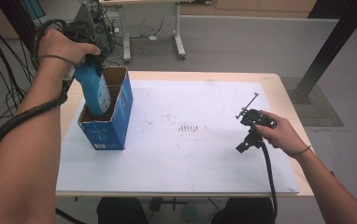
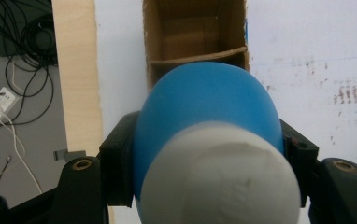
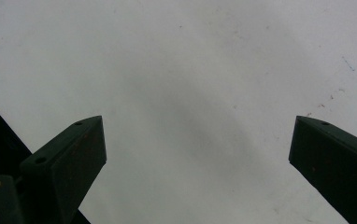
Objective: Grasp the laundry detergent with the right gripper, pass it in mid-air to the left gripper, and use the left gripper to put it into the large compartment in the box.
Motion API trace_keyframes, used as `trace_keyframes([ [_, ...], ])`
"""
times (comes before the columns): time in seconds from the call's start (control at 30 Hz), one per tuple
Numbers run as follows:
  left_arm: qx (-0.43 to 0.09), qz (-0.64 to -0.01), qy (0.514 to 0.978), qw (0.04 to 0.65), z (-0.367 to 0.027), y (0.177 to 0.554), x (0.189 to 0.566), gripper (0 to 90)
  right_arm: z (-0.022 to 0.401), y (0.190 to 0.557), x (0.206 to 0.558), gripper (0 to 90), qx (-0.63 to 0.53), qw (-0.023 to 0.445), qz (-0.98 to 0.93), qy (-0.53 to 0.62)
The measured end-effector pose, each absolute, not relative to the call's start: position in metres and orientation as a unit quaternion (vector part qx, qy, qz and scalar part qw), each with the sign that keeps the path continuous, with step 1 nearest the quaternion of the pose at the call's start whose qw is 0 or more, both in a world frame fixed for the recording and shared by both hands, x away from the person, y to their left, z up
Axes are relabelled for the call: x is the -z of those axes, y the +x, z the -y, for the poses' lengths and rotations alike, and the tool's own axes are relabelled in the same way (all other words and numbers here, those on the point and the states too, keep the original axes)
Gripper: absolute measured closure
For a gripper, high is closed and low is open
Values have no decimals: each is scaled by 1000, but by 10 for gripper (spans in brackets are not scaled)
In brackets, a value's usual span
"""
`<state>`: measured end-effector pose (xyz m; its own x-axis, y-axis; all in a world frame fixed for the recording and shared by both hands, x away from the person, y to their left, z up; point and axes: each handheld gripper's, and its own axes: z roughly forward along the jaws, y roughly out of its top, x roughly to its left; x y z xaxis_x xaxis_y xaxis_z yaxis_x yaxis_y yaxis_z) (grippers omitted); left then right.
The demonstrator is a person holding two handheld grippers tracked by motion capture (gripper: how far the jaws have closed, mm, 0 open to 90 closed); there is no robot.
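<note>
A blue bottle [image 1: 95, 91] with a white cap [image 2: 223, 177] stands partly sunk into the near compartment of an open blue cardboard box [image 1: 116, 126] at the table's left. My left gripper [image 1: 92, 60] is shut on the bottle's upper part from above, and its jaws press on both sides of the bottle [image 2: 204, 102]. Below it the box's brown inside and divider [image 2: 197, 56] are visible. My right gripper [image 1: 241, 131] rests on the white mat at the right, held by a hand. Its jaws [image 3: 197, 140] stand wide open with nothing between them.
A white mat [image 1: 190, 158] covers most of the wooden table [image 1: 286, 98]. Faint brown marks [image 1: 188, 127] stain the mat's middle. Behind the table are desk legs [image 1: 179, 44] and cables on the floor [image 1: 8, 88]. A black post [image 1: 326, 51] rises at the far right.
</note>
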<state>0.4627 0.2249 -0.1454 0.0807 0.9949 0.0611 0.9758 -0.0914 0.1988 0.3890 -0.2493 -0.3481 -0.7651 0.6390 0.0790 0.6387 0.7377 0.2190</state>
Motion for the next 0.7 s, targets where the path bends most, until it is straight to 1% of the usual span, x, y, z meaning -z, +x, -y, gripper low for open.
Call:
trace_keyframes([
  [0.7,-73,-675,733,40,-225,463,201,377,249,388,353,42,-118,2,-932,343],
])
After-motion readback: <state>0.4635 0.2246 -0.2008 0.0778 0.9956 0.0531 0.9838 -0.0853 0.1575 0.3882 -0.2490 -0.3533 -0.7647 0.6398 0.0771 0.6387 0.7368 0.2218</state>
